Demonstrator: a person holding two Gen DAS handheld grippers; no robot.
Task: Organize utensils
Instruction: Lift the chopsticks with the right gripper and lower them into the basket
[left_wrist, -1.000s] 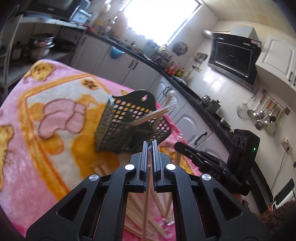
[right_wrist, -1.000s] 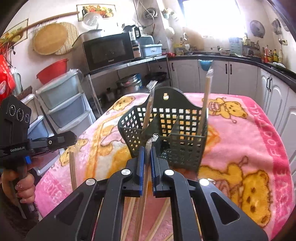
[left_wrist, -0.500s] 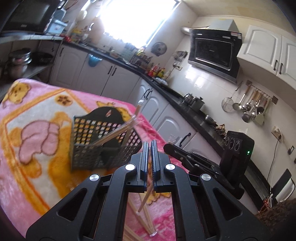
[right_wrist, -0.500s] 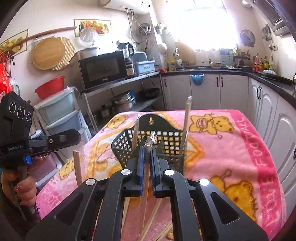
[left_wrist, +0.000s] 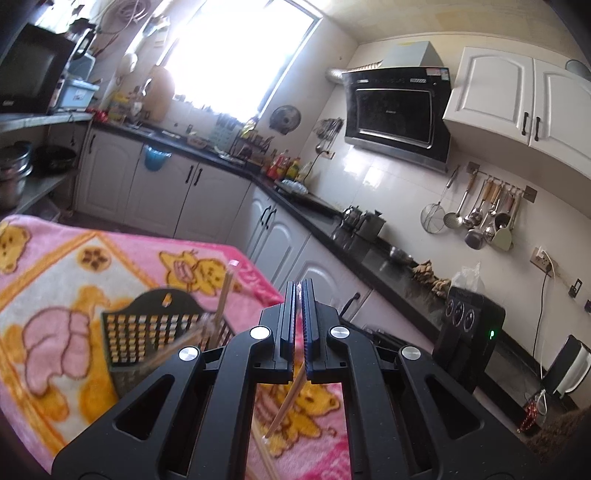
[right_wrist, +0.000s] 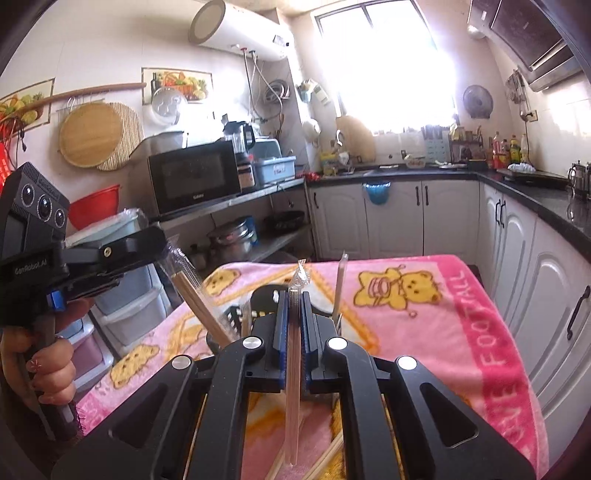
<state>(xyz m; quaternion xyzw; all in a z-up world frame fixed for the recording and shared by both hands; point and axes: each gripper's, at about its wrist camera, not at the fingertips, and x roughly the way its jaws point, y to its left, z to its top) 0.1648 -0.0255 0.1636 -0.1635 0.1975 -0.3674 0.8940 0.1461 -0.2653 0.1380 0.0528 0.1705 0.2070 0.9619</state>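
My left gripper (left_wrist: 298, 291) is shut on a wrapped pair of wooden chopsticks (left_wrist: 286, 404) that hangs down below its jaws, high above the table. A dark mesh utensil basket (left_wrist: 147, 332) stands on the pink blanket (left_wrist: 55, 288) to the lower left, with chopsticks (left_wrist: 225, 291) standing in it. My right gripper (right_wrist: 294, 306) is shut on another wrapped pair of chopsticks (right_wrist: 293, 387), raised above the basket (right_wrist: 266, 295), which is mostly hidden behind it. The left gripper (right_wrist: 159, 243) shows at the left in the right wrist view, holding its chopsticks (right_wrist: 195, 302).
More chopsticks (right_wrist: 325, 458) lie loose on the blanket below the right gripper. White cabinets (right_wrist: 535, 295) and a black counter (left_wrist: 369, 251) run along the table's right side. Plastic drawers (right_wrist: 125, 314) stand to the left of the table.
Both grippers have risen well above the table, each carrying its chopsticks. The basket now sits lower and smaller in both views.
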